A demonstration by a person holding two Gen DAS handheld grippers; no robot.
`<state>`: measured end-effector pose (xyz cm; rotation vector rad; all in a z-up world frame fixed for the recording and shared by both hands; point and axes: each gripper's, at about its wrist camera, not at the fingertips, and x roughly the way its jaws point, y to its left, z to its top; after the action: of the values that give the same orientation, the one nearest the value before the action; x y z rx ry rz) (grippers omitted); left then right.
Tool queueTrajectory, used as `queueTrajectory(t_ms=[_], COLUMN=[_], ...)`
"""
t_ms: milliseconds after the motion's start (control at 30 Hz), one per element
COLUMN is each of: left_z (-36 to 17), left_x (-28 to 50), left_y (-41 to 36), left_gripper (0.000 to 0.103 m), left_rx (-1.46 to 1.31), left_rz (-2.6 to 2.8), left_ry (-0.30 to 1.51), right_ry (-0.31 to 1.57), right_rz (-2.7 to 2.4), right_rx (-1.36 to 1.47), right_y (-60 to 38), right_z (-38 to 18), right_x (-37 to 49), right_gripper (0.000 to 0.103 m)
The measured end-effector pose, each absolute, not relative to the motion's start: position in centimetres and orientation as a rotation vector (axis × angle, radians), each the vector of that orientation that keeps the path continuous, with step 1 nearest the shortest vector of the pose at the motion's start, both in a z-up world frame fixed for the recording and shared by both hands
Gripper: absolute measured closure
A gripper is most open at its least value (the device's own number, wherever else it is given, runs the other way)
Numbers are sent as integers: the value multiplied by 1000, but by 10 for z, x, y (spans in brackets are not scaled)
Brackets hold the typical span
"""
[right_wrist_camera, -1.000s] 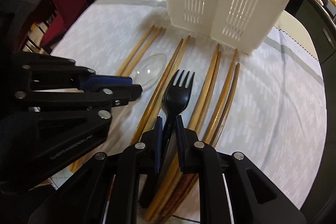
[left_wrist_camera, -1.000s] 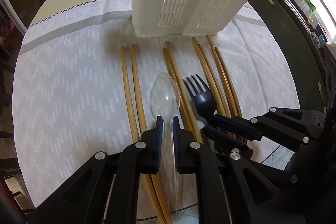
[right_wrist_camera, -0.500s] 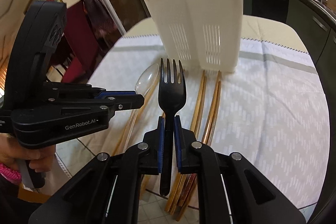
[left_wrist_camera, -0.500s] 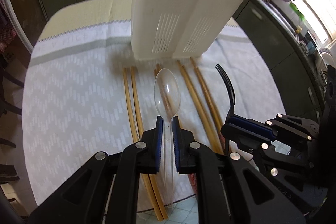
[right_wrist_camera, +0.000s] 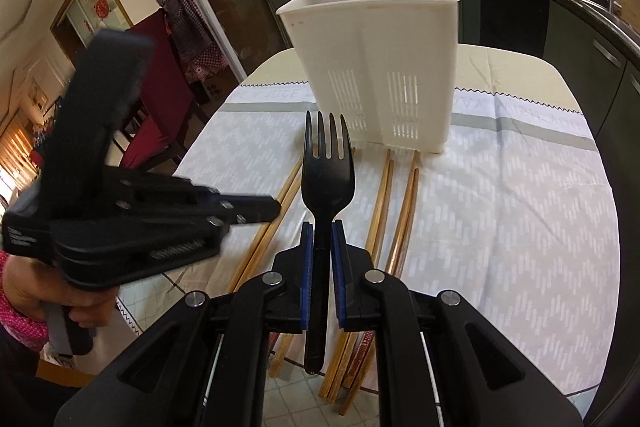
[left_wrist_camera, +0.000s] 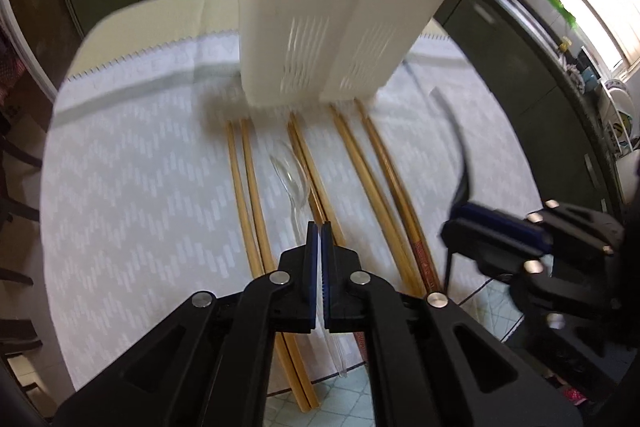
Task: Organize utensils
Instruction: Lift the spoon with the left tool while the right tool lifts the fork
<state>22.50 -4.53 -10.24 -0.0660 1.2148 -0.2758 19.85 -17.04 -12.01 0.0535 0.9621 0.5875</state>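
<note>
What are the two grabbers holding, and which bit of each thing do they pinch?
The right gripper pinches the black fork on its handle just below the head, tines up. The left gripper pinches the clear plastic spoon by its handle.

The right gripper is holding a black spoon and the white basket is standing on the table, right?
Almost. The right gripper holds a black fork, not a spoon: the right wrist view shows its four tines. The white basket does stand on the table.
</note>
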Motion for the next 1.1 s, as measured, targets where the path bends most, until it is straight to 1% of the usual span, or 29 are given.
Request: queueTrajectory(t_ms=[33, 100, 267, 733, 800, 900, 1033, 1100], left_z=[-106, -118, -132, -150, -151, -144, -118, -95], left_x=[227, 234, 245, 265, 266, 259, 251, 244], left_y=[-46, -46, -52, -70, -73, -69, -62, -59], left_gripper=[101, 95, 92, 92, 94, 94, 94, 94], left_rx=[-66, -76, -61, -26, -24, -36, -49, -64], left_rz=[-271, -253, -222, -177, -179, -193, -203, -217], left_ry=[1224, 1262, 1301, 1344, 1339, 1320, 1245, 1189], right_ry=[962, 963, 966, 951, 946, 937, 919, 900], right_rz=[587, 585, 587, 600, 602, 607, 614, 622], right_rx=[54, 51, 51, 66, 67, 73, 86, 100], right_y=[-172, -174, -177, -183, -184, -185, -190, -191], right_z=[-119, -118, -119, -113, -111, -107, -100, -94], right_x=[198, 197, 197, 193, 191, 188, 185, 183], right_gripper=[93, 93, 93, 93, 93, 93, 93, 93])
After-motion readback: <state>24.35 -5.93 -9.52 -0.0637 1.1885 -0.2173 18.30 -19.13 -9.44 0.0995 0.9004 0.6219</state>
